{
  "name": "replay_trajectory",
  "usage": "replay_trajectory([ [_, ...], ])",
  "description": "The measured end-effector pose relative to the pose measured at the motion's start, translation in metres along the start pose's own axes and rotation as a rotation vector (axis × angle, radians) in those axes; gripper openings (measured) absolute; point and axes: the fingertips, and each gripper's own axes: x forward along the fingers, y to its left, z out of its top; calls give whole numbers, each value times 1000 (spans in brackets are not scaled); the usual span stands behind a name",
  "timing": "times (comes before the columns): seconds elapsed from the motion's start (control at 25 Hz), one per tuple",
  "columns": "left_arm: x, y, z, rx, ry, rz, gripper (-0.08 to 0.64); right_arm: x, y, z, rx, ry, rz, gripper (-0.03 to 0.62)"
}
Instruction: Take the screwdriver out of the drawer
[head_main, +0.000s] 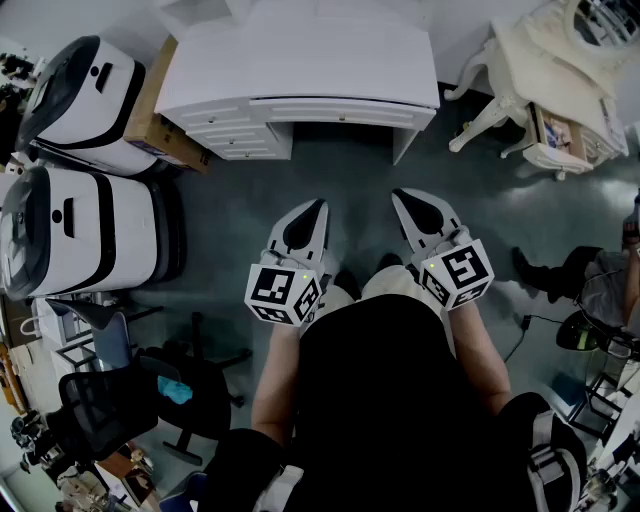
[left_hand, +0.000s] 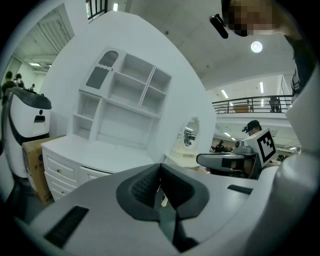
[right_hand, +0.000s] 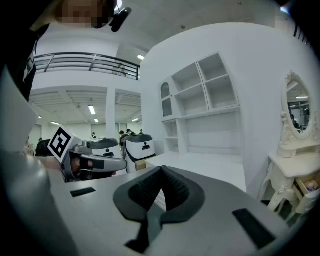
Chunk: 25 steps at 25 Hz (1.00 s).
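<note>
Head view, tongs first. State? (Spotter)

Both pressed together: left tongs (head_main: 318, 208) and right tongs (head_main: 400, 196), nothing pinched. Left gripper view shows the pads meeting, empty. Right gripper view shows the same. They are held side by side at the waist, tips toward the desk (head_main: 300, 60) and tilted slightly down. (Logger)

Where's the screwdriver? (Spotter)

Not in any view. Every drawer front is closed, so presumably it's inside one. Two candidates: the wide centre drawer (head_main: 340, 112), straight ahead of both tongs, and the stack of small drawers (head_main: 238, 135), ahead and to the left. Cannot tell which one holds it. (Logger)

Nearer hand? (Spotter)

For the centre drawer, roughly even, and it's well apart from both. For the stack of small drawers, the left tongs are nearer. In the left gripper view the stack sits left of the jaw tips. (Logger)

Which way does it point? Long axis? (Spotter)

Cannot tell while it's hidden. Judgement: a drawer must first be pulled toward the person. The centre drawer's long side runs left-right, but the tool could lie either way. Read it once the drawer is open. (Logger)
</note>
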Motion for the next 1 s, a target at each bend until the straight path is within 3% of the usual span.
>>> replay_trajectory([
  [1.0, -10, 1, -16, -17, 24, -8, 25, 3, 18, -10, 10, -3, 6, 15],
])
